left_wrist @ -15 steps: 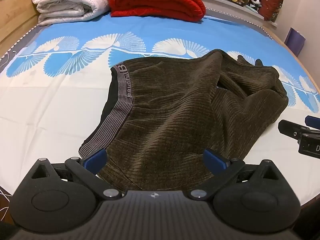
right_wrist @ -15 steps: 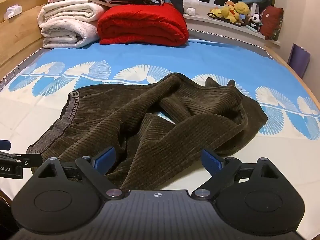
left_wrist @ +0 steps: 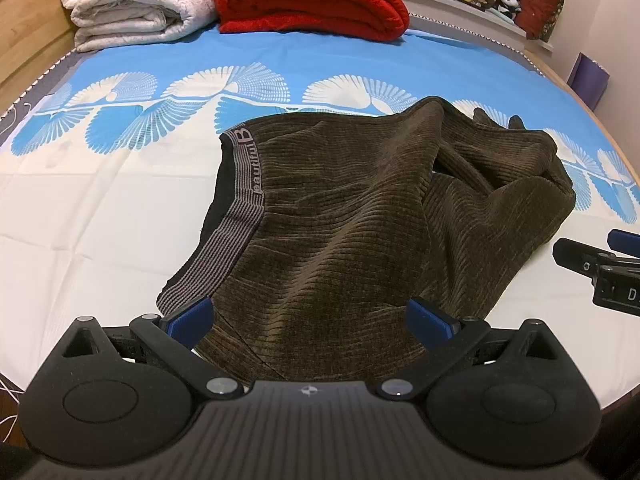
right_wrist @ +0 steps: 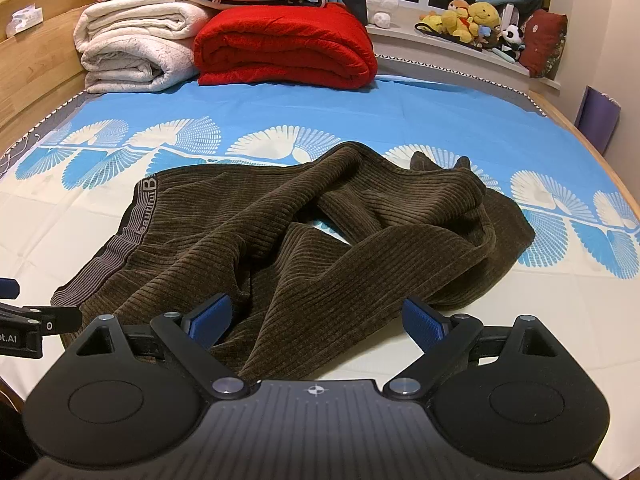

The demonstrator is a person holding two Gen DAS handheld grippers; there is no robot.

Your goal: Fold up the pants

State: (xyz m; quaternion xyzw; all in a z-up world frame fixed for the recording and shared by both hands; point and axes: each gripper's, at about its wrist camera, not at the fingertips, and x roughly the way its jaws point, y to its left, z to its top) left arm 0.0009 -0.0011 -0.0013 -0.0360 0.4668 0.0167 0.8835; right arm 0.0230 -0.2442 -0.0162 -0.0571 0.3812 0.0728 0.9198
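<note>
Dark brown corduroy pants (left_wrist: 340, 220) lie crumpled on the bed, their grey striped waistband (left_wrist: 240, 200) at the left and the legs bunched and twisted toward the right (right_wrist: 400, 232). My left gripper (left_wrist: 310, 316) hovers open over the near edge of the pants, just right of the waistband's lower corner. My right gripper (right_wrist: 316, 320) is open above the near fold of a leg. The blue pads (right_wrist: 210, 318) do not press on cloth. Each gripper shows at the edge of the other's view: the right gripper (left_wrist: 600, 268) and the left gripper (right_wrist: 28, 320).
The bed sheet (left_wrist: 100, 220) is white near me and blue with white fan patterns farther back. A folded red blanket (right_wrist: 284, 44) and white quilts (right_wrist: 132, 48) are stacked at the head. Plush toys (right_wrist: 472, 20) sit on the sill at the back right. A wooden bed frame (right_wrist: 36, 64) runs along the left.
</note>
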